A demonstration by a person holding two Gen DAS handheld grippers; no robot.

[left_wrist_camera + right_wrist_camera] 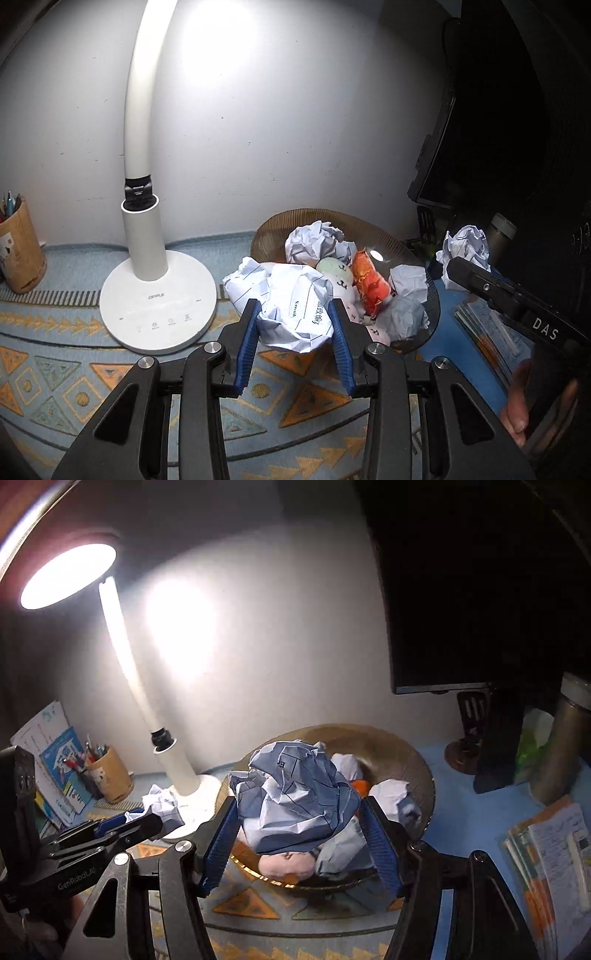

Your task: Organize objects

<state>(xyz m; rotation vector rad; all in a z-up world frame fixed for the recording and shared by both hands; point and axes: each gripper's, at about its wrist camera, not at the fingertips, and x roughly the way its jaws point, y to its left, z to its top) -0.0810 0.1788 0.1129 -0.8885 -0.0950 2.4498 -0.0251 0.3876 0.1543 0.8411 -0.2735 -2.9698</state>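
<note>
While the left gripper (294,325) is pinching a crumpled ball of white printed paper (291,314) between its blue ribbed pads (246,347), the right gripper (299,834) is clamping a second crumpled paper wad (295,797), larger and looking bluish in shadow, with the pads pressing into its flanks. Both wads are looking very light, soft and springy, so they are probably giving under the pads rather than resisting; a squeeze across the widest bulk, as both grippers are doing now, seems the safest hold, since a pinch on a loose flap could tear or slip free. Neither is fragile, and the creased surface is likely offering plenty of friction. The left wad is showing ruled lines and printed words, one reading "Email"; the right one is showing faint grid lines on its folds. Each is hanging just above and in front of a brown ribbed bowl (373,221), which is already holding more crumpled paper, an orange wrapper (371,282) and pale round toys. Beyond, a white desk lamp (157,299) is shining on the patterned mat (55,384), with a pen cup (22,251) to the left.
</note>
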